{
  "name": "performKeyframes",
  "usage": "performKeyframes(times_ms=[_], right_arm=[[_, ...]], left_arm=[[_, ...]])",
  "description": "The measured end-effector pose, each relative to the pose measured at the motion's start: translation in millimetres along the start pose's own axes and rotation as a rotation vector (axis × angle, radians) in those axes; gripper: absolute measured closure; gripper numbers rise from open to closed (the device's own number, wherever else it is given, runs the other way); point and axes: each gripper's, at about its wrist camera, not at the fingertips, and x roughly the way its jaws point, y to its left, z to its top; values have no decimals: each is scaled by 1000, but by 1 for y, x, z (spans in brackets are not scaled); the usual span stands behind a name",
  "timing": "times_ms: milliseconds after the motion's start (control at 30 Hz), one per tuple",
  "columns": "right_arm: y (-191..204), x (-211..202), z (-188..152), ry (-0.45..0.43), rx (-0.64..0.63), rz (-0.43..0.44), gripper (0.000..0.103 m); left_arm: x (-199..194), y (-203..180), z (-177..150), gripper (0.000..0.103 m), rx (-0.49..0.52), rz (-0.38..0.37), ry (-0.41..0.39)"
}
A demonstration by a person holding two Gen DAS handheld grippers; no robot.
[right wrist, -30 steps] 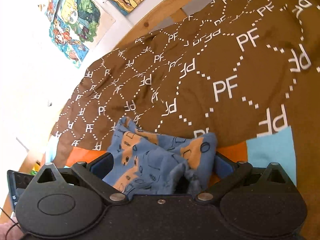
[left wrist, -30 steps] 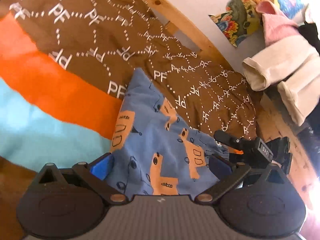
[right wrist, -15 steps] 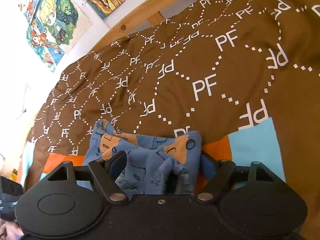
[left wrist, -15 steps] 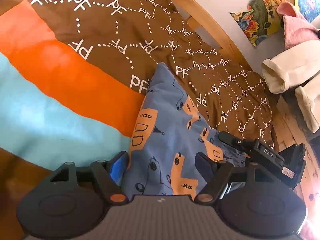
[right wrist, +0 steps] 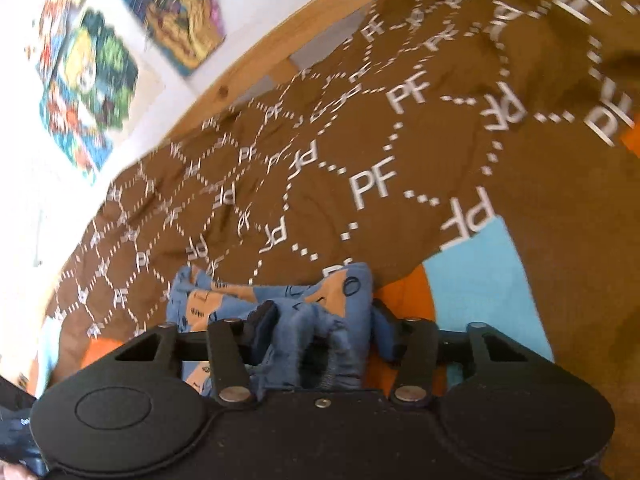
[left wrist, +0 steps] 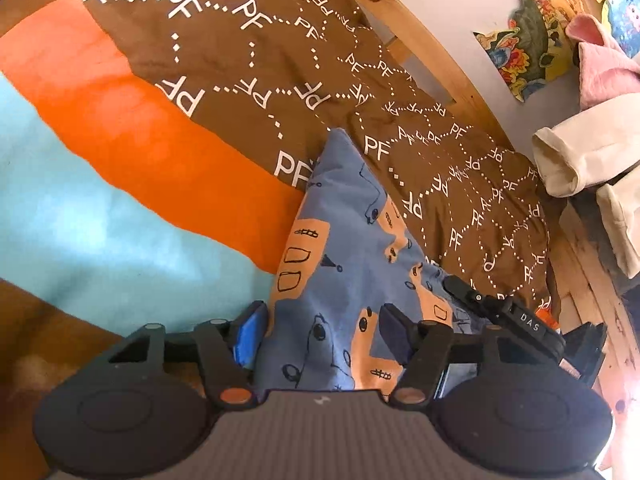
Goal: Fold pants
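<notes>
Lying on a brown bedspread printed with white "PF" letters, where it meets orange and light-blue bands, the small blue pants with orange vehicle prints stretch away from the left gripper, their long axis running forward and slightly right to a pointed far end near the wooden bed frame. The near edge of the cloth sits between that gripper's blue-padded fingers; its jaws stand at a middling width and are closing, and I judge that the pads do not yet press the fabric flat. In the right wrist view the right gripper meets a bunched, gathered edge of the pants, possibly the waistband, though I cannot tell for sure. Its jaws are narrower and closing, with the folds crowded between them; the left finger seems to touch cloth, but a firm pinch is not clear. The right tool also shows in the left view, just beside the garment's right edge. Both hands thus sit at the same near end, side by side, so the coming move likely depends on carrying that end forward along the long axis toward the far tip. Cream and pink garments hang well apart at the right.
</notes>
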Motion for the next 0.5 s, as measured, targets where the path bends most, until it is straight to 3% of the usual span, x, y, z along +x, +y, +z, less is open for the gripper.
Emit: performKeyframes(times_ms=[267, 500], right_arm=[[-1, 0, 0, -6, -11, 5, 60], [-4, -1, -1, -10, -11, 12, 63]], left_arm=[[1, -5, -1, 41, 50, 25, 5], [1, -2, 2, 70, 46, 56, 23]])
